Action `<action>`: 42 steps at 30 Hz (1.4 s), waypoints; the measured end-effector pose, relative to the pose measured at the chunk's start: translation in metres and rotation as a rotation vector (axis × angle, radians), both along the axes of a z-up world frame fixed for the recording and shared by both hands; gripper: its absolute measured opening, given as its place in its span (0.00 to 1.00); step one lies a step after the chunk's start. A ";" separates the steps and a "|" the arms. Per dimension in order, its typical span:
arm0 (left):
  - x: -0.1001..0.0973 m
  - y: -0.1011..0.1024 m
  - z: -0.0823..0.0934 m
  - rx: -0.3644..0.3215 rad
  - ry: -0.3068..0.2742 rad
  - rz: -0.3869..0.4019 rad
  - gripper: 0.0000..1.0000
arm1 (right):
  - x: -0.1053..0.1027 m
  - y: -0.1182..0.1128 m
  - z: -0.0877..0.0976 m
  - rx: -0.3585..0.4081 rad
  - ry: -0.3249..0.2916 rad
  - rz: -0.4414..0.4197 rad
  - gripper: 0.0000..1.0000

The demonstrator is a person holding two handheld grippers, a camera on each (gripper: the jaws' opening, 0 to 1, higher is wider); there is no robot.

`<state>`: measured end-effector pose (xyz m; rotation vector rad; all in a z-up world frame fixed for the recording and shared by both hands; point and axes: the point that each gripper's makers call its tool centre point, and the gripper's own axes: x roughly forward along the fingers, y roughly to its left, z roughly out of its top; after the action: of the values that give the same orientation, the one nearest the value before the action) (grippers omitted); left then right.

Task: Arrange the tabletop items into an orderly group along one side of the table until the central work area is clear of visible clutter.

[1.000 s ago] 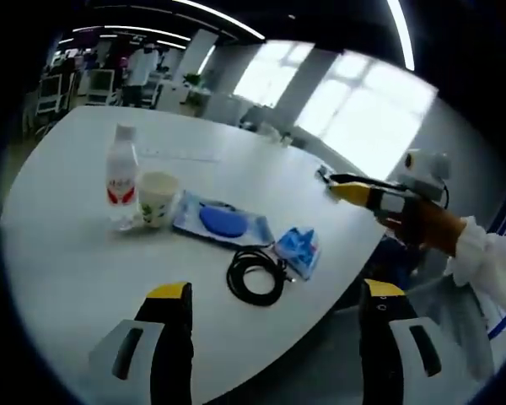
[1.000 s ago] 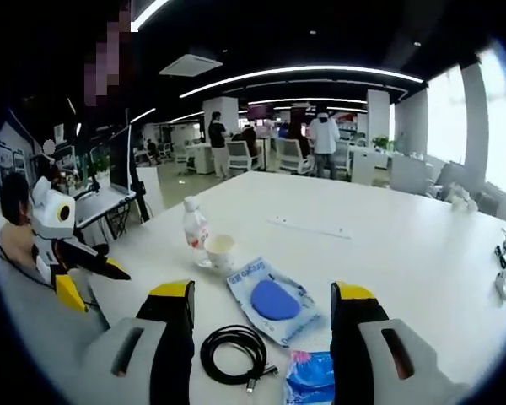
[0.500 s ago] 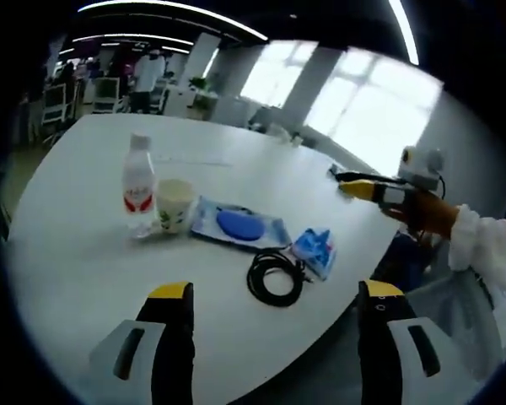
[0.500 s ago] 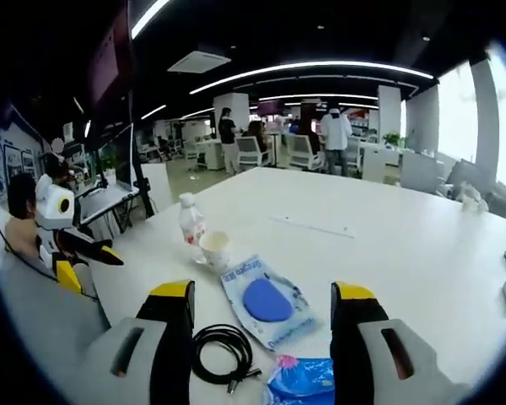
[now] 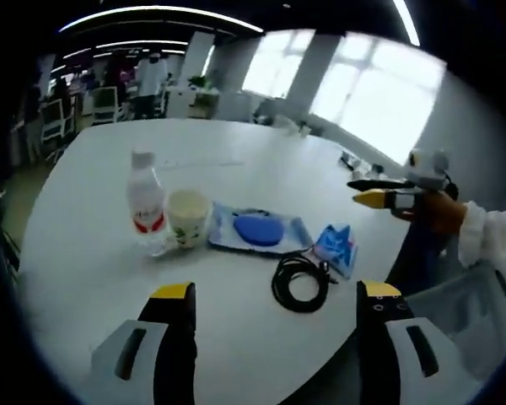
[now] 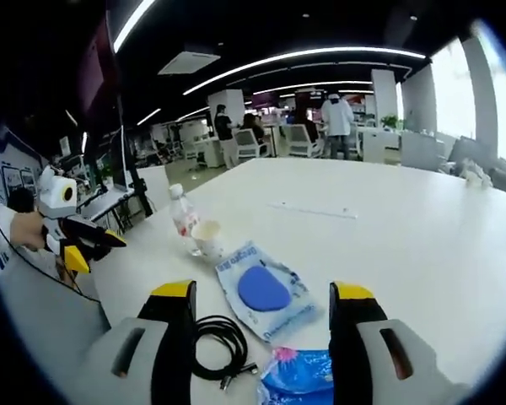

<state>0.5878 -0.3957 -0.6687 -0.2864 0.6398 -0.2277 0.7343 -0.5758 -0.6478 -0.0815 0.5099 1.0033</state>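
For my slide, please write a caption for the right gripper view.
Open right gripper above coiled cable, blue packet and pouch.

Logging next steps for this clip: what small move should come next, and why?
Probably lower the right gripper onto the black cable lying just ahead of its open, empty jaws. The bottle, cup and blue packet already sit in a row; the cable lies nearest.

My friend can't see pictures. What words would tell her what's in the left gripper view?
A white table holds a row of things: a water bottle, a paper cup, a clear packet with a blue pad, a coiled black cable and a blue pouch. The left claw hangs open in front, and the right claw reaches in from the right.
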 end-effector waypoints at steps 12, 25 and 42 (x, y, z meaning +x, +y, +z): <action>0.046 0.001 -0.034 0.034 0.044 -0.037 0.73 | 0.001 -0.012 -0.027 -0.010 0.075 -0.040 0.59; 0.078 -0.005 -0.076 0.042 0.074 0.027 0.67 | 0.008 -0.018 -0.058 -0.030 0.134 -0.069 0.57; 0.114 0.000 -0.104 0.082 0.043 0.093 0.65 | 0.013 -0.009 -0.103 -0.059 0.221 -0.083 0.54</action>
<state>0.7017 -0.3958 -0.7724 -0.2416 0.6749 -0.1060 0.7477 -0.5843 -0.7503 -0.0011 0.7396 0.9204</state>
